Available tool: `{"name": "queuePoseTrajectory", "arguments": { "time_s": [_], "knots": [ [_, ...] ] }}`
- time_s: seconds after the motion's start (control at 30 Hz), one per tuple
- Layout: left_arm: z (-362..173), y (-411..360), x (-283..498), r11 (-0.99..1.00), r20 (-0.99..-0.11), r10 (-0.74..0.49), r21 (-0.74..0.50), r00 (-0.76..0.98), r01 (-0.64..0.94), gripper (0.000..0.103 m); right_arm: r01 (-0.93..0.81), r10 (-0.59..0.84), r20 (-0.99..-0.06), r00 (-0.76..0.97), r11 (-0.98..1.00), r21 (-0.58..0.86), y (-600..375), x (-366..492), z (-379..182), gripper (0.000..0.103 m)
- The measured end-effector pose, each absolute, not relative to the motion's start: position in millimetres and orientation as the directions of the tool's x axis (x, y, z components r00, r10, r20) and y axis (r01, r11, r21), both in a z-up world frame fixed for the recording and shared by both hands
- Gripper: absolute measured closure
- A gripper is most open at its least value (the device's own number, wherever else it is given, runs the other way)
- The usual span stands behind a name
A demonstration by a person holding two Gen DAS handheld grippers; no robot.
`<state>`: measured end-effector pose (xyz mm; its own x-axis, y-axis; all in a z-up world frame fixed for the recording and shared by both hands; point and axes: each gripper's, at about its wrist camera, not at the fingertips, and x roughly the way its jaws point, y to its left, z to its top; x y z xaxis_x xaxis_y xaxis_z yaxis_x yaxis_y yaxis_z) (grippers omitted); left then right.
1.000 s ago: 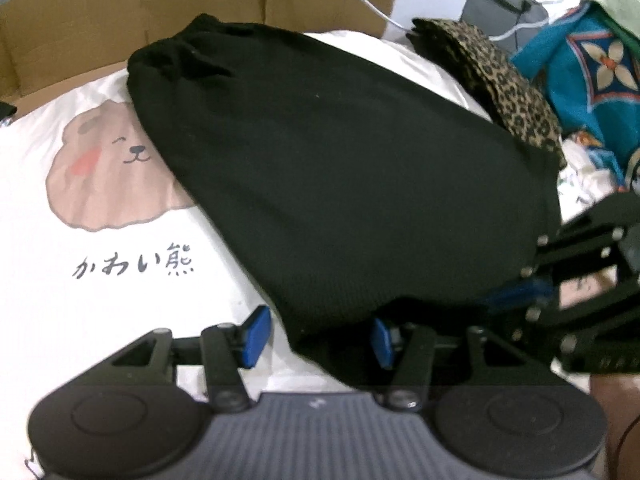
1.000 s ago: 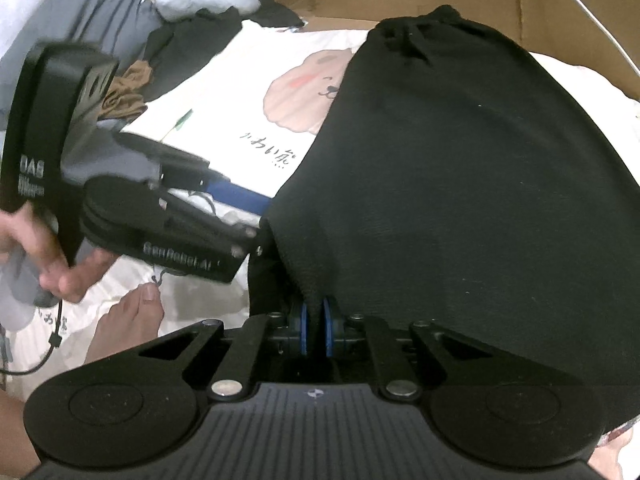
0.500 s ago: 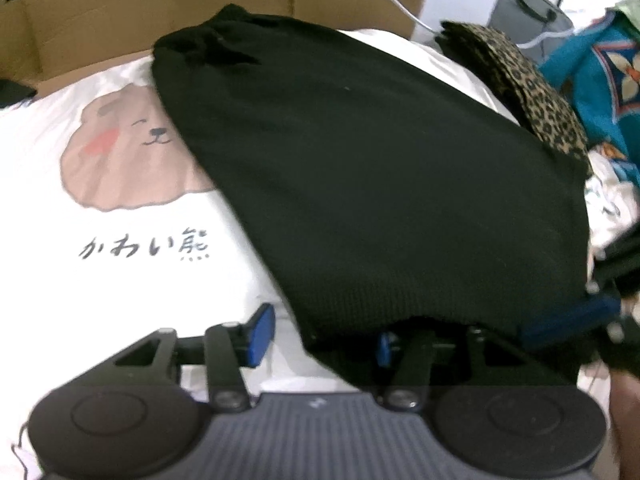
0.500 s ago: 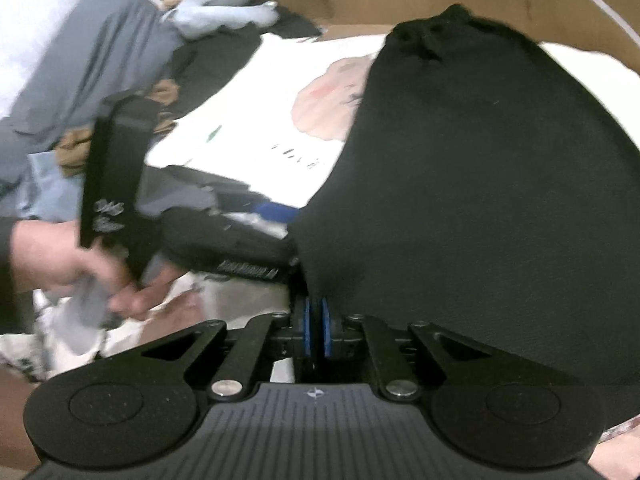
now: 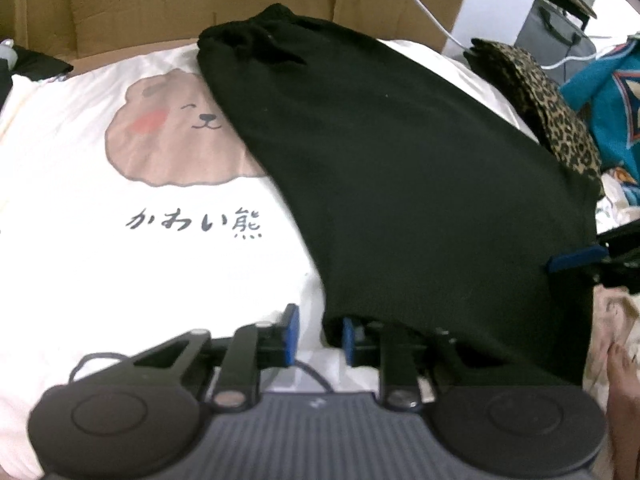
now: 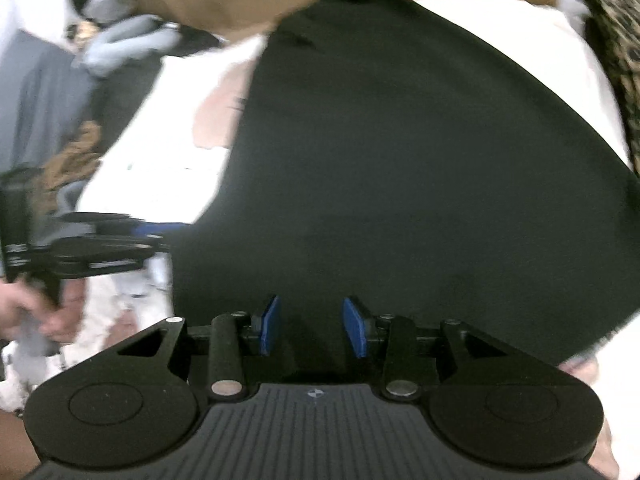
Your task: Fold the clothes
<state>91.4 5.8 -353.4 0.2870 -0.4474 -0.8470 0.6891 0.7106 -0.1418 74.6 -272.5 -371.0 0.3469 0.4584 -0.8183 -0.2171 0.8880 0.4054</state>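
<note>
A white sheet (image 5: 120, 272) with a brown bear print (image 5: 168, 140) and a line of dark characters (image 5: 196, 224) covers the surface. Brown cardboard (image 5: 200, 4) stands along its far edge.

On the sheet lies a black garment (image 5: 420, 184), spread flat. It narrows to a bunched end at the far side, near the cardboard, and widens toward the cameras. Its left edge overlaps part of the bear's face. To the right of it sit a leopard-print cloth (image 5: 552, 108) and a teal patterned fabric (image 5: 612, 96). In the right wrist view, grey and dark clothes (image 6: 48, 88) are heaped at the left, past the sheet.

The left gripper (image 5: 318, 334) sits at the garment's near left corner. Its jaws are closing, with a narrow gap left. The right pad (image 5: 347, 339) is tucked at the hem, partly under the black cloth, and the left pad (image 5: 291, 334) stands over bare white sheet. The corner's edge hangs just at the gap, and the pads do not press on it.

The right gripper (image 6: 311, 326) hovers over the garment's near hem, farther right. Its jaws are opening, and the blue pads (image 6: 270, 324) stand apart with black fabric showing between and below them, not pinched. In the left wrist view its blue tip (image 5: 576, 260) shows at the garment's right edge.

A hand (image 6: 24, 312) holds the left gripper's handle at the left of the right wrist view, blurred. A bare foot (image 5: 624, 392) shows at the lower right of the left wrist view.
</note>
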Motion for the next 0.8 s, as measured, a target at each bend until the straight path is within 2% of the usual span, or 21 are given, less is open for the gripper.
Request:
{"name": "queuePoseTrajectory", "arguments": {
  "time_s": [0.13,0.4,0.5,0.6,0.8],
  "knots": [
    [-350,8,88,0.694,-0.849,-0.449,-0.135,0.28,0.707,0.092,-0.22,0.438,-0.836,0.331,0.897,0.383,-275,68,-380,0.062],
    [-341,-18,98,0.665,-0.856,-0.443,-0.115,0.266,0.738,0.091,-0.221,0.413,-0.854,0.315,0.908,0.357,-285,67,-379,0.062],
    [-332,-5,104,0.675,-0.85,-0.448,-0.118,0.277,0.728,0.091,-0.21,0.396,-0.862,0.317,0.915,0.344,-294,65,-376,0.062],
    [-319,18,101,0.675,-0.835,-0.471,-0.136,0.282,0.725,0.09,-0.192,0.385,-0.865,0.322,0.921,0.339,-305,60,-375,0.062],
    [-306,-6,99,0.624,-0.8,-0.539,-0.166,0.266,0.764,0.09,-0.167,0.375,-0.866,0.331,0.926,0.338,-317,55,-373,0.062]
  ]
}}
